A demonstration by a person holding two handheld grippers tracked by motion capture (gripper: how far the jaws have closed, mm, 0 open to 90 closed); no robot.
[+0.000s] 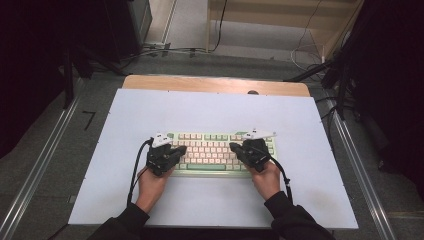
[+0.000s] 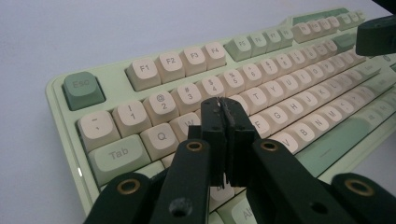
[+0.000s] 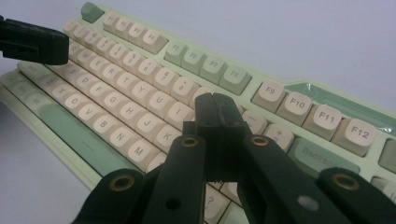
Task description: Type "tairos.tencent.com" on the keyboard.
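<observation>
A pale green keyboard (image 1: 216, 150) with cream and green keys lies in the middle of the white table top. My left gripper (image 1: 181, 149) hovers over its left end, shut, with nothing between its jaws. In the left gripper view the left gripper (image 2: 225, 108) points at the keyboard (image 2: 261, 79) near the E and R keys. My right gripper (image 1: 234, 147) is over the right half, also shut and empty. Seen in the right gripper view, the right gripper (image 3: 216, 103) sits above the keyboard (image 3: 140, 93) near the O and P keys. Whether either tip touches a key I cannot tell.
The white table top (image 1: 210, 112) has bare room on all sides of the keyboard. A wooden edge (image 1: 215, 84) runs along the far side. Metal rails (image 1: 35, 170) flank the table, and cables (image 1: 305, 50) lie on the floor beyond.
</observation>
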